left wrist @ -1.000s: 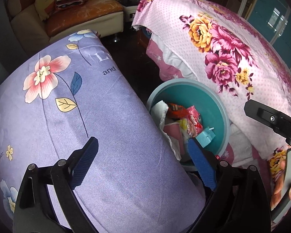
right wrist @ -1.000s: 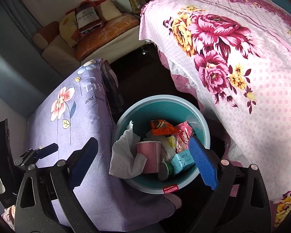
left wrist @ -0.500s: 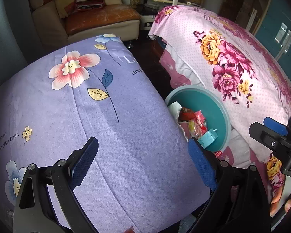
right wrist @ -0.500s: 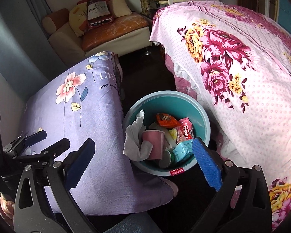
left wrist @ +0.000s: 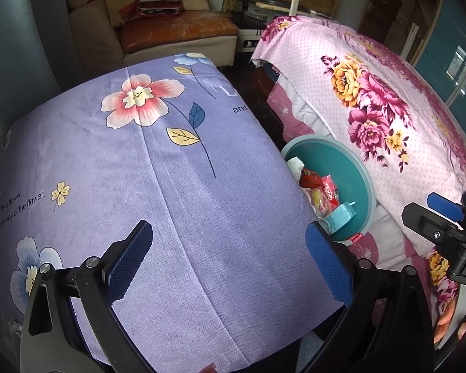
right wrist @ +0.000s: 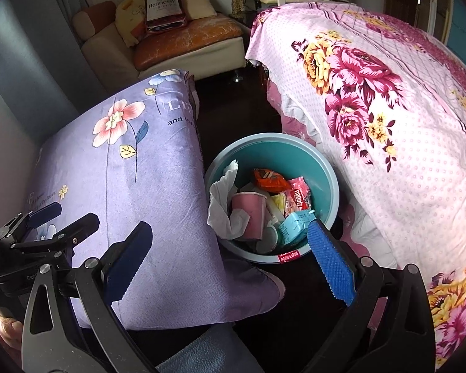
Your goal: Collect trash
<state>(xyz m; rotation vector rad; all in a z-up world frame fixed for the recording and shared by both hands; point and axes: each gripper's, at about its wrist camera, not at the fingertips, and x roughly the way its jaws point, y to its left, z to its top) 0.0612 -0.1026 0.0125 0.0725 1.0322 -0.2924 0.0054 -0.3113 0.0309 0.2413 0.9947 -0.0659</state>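
Note:
A teal bin stands on the dark floor between two covered surfaces. It holds a pink paper cup, white tissue, an orange wrapper, a red snack packet and a light blue carton. My right gripper hangs open above the bin's near rim with nothing between its fingers. My left gripper is open and empty over the purple floral cover; the bin shows at its right, half hidden by the cover's edge.
A pink floral bedspread rises right of the bin. The purple floral cover lies left of it. A beige sofa with an orange cushion and a bottle-shaped pillow stands at the back. Dark floor runs between.
Both grippers have pulled back and up from the bin, which now looks smaller and farther. The left gripper's view has slid left over the purple cover. Both stayed empty.

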